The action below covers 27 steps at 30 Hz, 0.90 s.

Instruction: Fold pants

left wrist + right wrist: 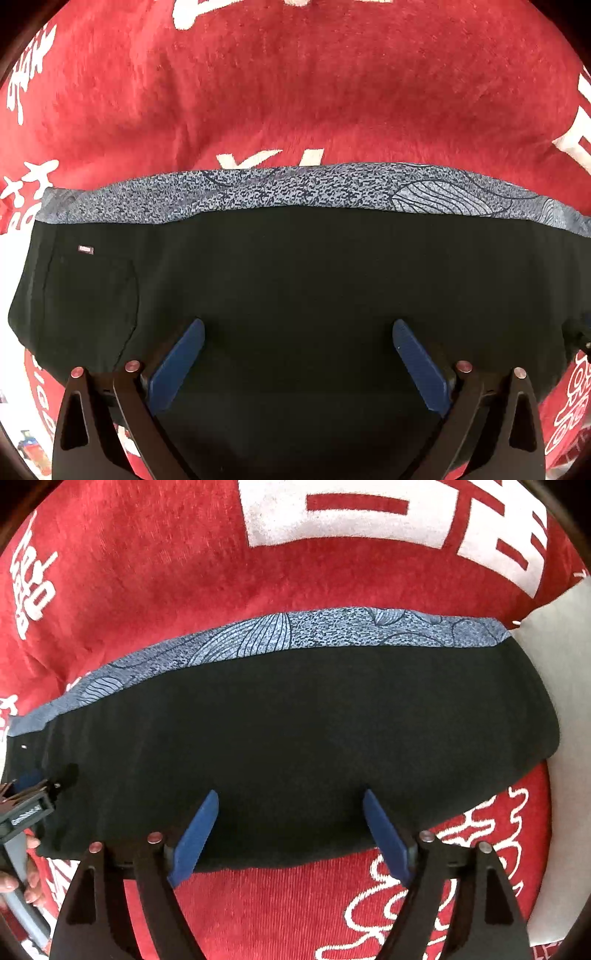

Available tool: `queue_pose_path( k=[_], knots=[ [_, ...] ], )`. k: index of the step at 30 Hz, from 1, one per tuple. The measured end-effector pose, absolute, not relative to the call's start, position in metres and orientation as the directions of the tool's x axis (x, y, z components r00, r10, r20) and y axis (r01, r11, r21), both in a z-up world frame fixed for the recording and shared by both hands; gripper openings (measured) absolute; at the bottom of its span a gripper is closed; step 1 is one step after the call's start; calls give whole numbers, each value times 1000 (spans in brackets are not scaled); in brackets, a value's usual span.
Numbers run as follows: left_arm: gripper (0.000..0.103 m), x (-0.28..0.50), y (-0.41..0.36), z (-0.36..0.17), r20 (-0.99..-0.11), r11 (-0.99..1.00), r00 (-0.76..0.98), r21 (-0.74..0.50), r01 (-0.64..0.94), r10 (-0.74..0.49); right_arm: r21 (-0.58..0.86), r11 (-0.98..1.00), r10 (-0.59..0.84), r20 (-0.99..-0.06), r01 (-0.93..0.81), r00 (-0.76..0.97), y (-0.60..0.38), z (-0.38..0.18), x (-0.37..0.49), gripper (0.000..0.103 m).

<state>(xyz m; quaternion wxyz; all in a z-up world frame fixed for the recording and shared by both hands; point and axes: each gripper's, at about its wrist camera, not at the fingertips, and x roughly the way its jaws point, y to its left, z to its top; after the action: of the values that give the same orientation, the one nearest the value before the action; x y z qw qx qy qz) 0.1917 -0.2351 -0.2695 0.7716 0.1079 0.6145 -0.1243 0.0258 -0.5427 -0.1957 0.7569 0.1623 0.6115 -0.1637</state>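
Two grippers, both pointing down over black pants [295, 280] spread on a red blanket [295, 92], long axis crosswise, patterned band on the far edge. Left gripper [298, 325]: jaws wide, empty, over mid-cloth. Right gripper [290, 797]: jaws wide, empty, nearer the near hem.

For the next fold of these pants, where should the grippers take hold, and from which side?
Probably the near black edge of the pants, where it lies free on the red blanket. Come from above: the right gripper and left gripper already hang open over the flat cloth, patterned band lying far.
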Motion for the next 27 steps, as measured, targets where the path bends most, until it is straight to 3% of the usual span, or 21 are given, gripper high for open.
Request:
queue_pose_path(
  k=[3,9,13,18,27],
  knots=[
    [103,190,-236,-267,-974,945,217,15,326,-60,105,878,-18,-968,467,252,-548,-181,10,83],
    [102,179,-254,-244,-974,934,219,23,358,-60,374,732,137,-900,569,415,-568,-168,-39,83],
    [102,160,-291,-218,-963,910,235,-21,414,-130,497,549,122,-843,672,524,-611,-165,-86,83],
    [102,137,-361,-211,-956,881,212,-82,466,-201,625,340,98,-767,703,634,-661,-179,-124,74],
    [102,112,-436,-235,-970,856,174,-59,514,-171,741,200,45,-661,641,749,-697,-200,-143,73]
  ],
)
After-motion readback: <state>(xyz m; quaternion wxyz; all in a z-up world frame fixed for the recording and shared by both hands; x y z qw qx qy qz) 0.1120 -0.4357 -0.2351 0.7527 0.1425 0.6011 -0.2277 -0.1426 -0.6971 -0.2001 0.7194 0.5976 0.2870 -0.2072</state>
